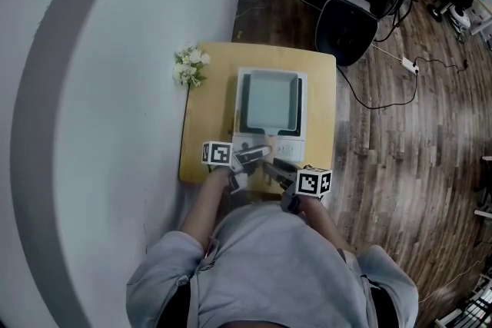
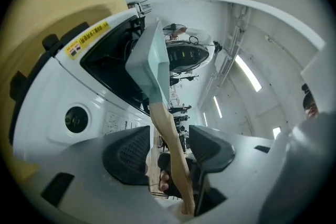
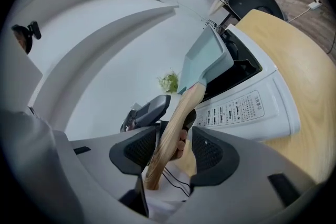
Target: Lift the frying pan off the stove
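The fingers (image 2: 128, 157) of the left gripper (image 2: 168, 150) stand wide apart, and the wooden handle (image 2: 171, 136) of the frying pan (image 2: 152, 68) runs between them with a gap on each side, so no pad presses on it. The right gripper (image 3: 173, 152) comes at the same handle (image 3: 176, 123) from the other side; its fingers (image 3: 212, 152) are also spread wide, with the handle lying close against one pad and clear of the other, and nothing gripped. In the head view the two grippers meet at the near edge of the surface (image 1: 206, 111), left (image 1: 244, 157) and right (image 1: 280, 169), angled toward each other over the handle. The frying pan (image 1: 269, 100), square and pale blue-green, sits flat on the black top of the white stove (image 1: 278, 142), its handle pointing back toward the person. The stove stands near the middle of the light wooden surface, and a small bunch of white flowers (image 1: 190, 65) lies at the far left corner. Dark wooden floor (image 1: 400, 134) lies to the right.
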{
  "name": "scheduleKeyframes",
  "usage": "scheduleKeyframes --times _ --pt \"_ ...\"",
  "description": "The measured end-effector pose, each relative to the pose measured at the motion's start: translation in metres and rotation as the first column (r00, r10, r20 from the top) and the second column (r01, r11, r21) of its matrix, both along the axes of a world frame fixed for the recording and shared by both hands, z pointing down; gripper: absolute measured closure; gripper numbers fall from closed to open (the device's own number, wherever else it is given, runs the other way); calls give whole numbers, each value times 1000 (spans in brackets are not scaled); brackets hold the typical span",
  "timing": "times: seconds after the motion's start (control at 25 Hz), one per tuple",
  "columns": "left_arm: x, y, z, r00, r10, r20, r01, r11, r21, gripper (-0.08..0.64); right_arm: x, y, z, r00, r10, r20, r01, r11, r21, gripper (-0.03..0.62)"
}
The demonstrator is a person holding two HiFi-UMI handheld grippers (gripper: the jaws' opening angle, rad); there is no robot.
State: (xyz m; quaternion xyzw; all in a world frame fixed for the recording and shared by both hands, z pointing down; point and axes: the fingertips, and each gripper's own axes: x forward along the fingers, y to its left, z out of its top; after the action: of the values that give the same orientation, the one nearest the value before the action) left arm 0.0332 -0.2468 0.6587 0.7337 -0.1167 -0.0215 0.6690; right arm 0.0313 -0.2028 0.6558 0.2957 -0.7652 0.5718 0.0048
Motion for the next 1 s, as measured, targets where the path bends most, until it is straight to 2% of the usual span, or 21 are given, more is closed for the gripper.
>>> scheduleKeyframes --times 0.28,0.4,0.52,0.76,1.0 --pt "16 -3 -3 997 62 -44 -63 998 -12 351 -7 3 -2 997 -10 79 14 999 -45 407" --pt "24 -3 -1 994 84 -74 -88 995 -47 351 -9 2 0 995 -9 104 16 998 -64 407" --pt "29 -4 6 991 121 -64 -123 992 -26 351 -12 2 0 990 -12 138 23 997 -77 407" --pt "35 -7 7 989 133 -63 -135 990 -28 352 -16 3 3 985 -45 166 60 995 -82 407" --pt "34 -9 8 991 131 -40 -132 991 -26 385 -19 -2 -4 977 -17 210 39 994 -101 468"
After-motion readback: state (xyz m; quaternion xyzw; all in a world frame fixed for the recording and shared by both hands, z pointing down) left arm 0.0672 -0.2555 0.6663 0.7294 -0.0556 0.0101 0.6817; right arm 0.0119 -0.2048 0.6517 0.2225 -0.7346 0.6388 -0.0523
